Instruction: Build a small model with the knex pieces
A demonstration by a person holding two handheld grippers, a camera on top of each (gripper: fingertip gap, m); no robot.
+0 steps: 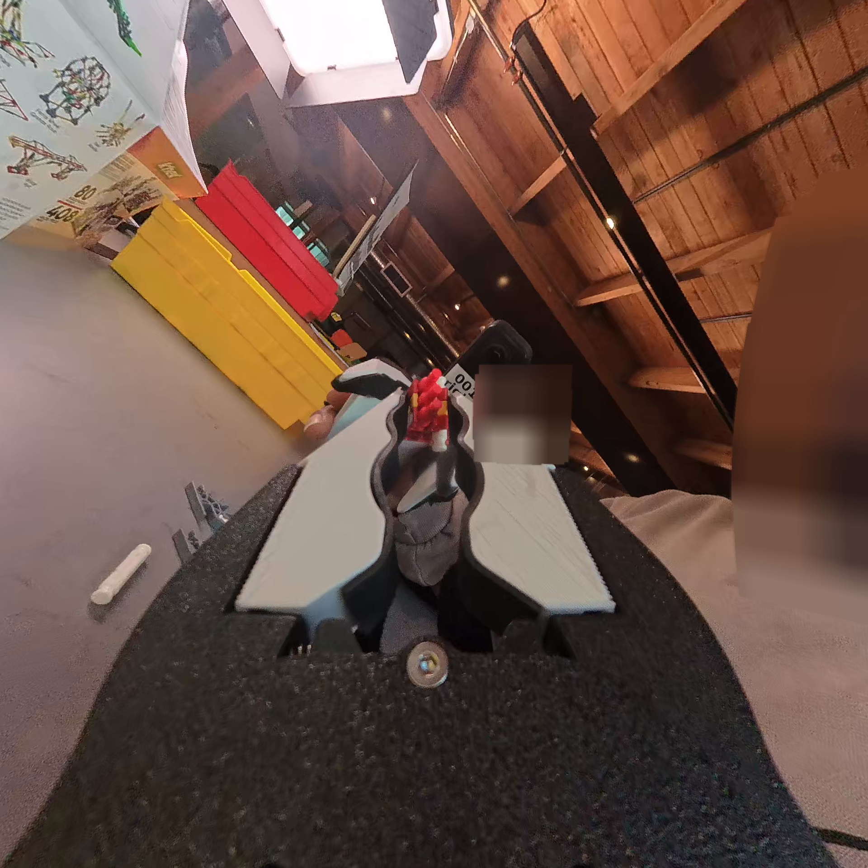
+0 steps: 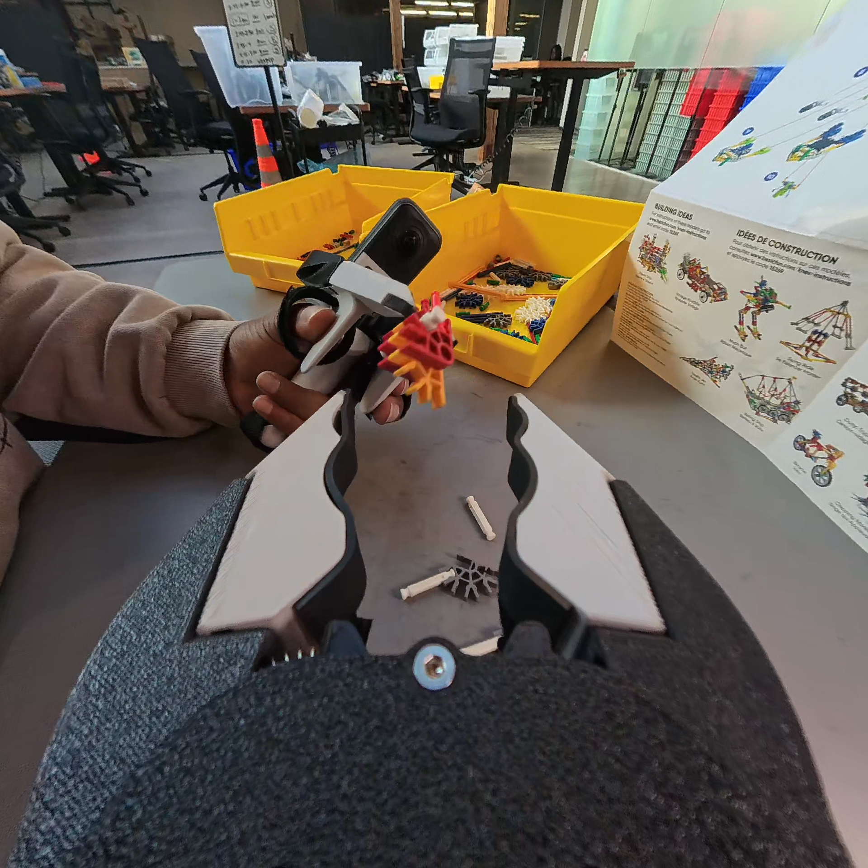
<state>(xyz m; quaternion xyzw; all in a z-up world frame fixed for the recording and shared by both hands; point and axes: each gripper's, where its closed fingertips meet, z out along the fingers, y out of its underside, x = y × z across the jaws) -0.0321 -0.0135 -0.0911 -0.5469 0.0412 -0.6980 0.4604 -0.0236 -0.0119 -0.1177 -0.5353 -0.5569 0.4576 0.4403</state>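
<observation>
My left gripper point(image 1: 430, 405) is shut on a small stack of red, orange and white toy connector pieces point(image 1: 425, 415) and holds it in the air. The right wrist view shows that gripper point(image 2: 397, 345) in a person's hand point(image 2: 263, 357), with the stack point(image 2: 420, 350) at its tips, above the grey table point(image 2: 422, 469). My right gripper point(image 2: 430, 422) is open and empty, just in front of and below the stack. Between its fingers on the table lie two white rods point(image 2: 480, 517) point(image 2: 425, 585) and a grey snowflake connector point(image 2: 471, 582).
Two yellow bins point(image 2: 540, 225) point(image 2: 282, 225) with loose toy parts stand at the back of the table. A large printed cardboard box point(image 2: 761, 300) stands at the right. In the left wrist view a yellow bin point(image 1: 220, 305), a red bin point(image 1: 267, 249) and a white rod point(image 1: 121, 574) show. Both grippers' tips are close together, under 4 cm apart.
</observation>
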